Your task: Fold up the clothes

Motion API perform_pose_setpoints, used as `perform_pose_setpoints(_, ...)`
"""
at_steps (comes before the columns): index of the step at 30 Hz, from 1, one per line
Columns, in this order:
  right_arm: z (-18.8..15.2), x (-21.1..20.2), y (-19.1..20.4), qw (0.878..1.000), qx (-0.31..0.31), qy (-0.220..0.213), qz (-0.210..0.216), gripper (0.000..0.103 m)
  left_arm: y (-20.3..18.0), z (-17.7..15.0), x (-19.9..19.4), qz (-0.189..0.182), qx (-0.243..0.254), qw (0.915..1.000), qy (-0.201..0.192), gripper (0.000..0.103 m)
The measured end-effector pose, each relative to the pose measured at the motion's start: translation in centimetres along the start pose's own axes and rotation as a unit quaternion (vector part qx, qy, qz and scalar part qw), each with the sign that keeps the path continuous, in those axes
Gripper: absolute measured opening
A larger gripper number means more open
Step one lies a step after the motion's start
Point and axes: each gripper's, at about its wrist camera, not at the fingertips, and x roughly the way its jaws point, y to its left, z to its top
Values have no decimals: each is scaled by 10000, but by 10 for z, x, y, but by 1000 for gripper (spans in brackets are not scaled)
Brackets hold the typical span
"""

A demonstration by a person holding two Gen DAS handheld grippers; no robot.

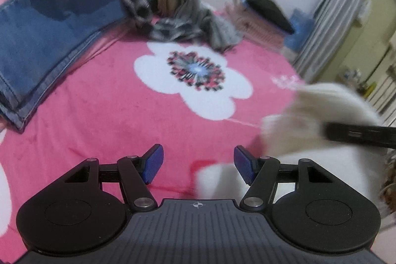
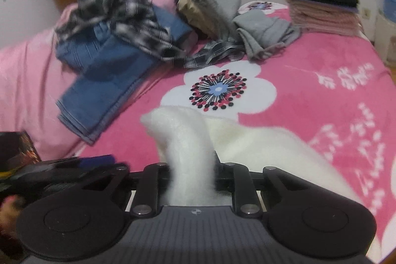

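A fluffy white garment (image 2: 247,147) lies on the pink flowered bedspread (image 2: 309,71). My right gripper (image 2: 190,165) is shut on a bunched fold of it, and the cloth hides the fingertips. In the left wrist view the same white garment (image 1: 316,165) sits at the lower right, with a dark bar of the right gripper across it. My left gripper (image 1: 198,162) hovers over the pink bedspread (image 1: 111,115), open, its blue pads (image 1: 153,163) holding nothing; the right pad touches the garment's edge.
Blue jeans (image 1: 42,41), a black-and-white plaid shirt (image 2: 123,14) and grey and tan clothes (image 2: 217,6) are heaped at the far side. A folded stack topped with black (image 2: 321,1) sits far right. A striped curtain (image 1: 334,6) hangs beyond the bed's right edge.
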Motion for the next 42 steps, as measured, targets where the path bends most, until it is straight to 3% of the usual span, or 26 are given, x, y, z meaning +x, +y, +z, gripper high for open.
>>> perform_pose_setpoints(8, -33, -60, -16, 9986, 429, -303, -73, 20, -16, -9, 38, 136, 451, 9972, 588, 63)
perform_pose_setpoints(13, -59, -90, -28, 9956, 770, -467, -267, 20, -46, -28, 29, -279, 958, 9906, 936, 63)
perform_pose_setpoints(19, -98, -124, -48, 9866, 1266, -734, -725, 20, -88, -52, 10, -723, 1652, 9763, 1201, 61)
perform_pose_setpoints(25, -131, -144, -75, 9702, 1783, -1016, -1285, 22, -129, -75, -9, -1163, 2307, 9550, 1456, 60)
perform_pose_setpoints(30, -150, -140, -102, 9592, 2088, -1132, -1536, 25, -138, -75, -17, -1570, 2136, 9509, 1597, 60)
perform_pose_setpoints(34, -164, -143, -125, 9488, 2653, -1197, -1232, 29, -139, -60, -25, -1811, 2061, 9488, 1564, 62)
perform_pose_setpoints(37, -175, -152, -138, 9389, 3084, -1304, -790, 36, -130, -38, -29, -2015, 1798, 9535, 1338, 66)
perform_pose_setpoints(42, -189, -163, -150, 9264, 3473, -1392, -430, 48, -121, -7, -9, -1977, 1386, 9641, 1106, 67)
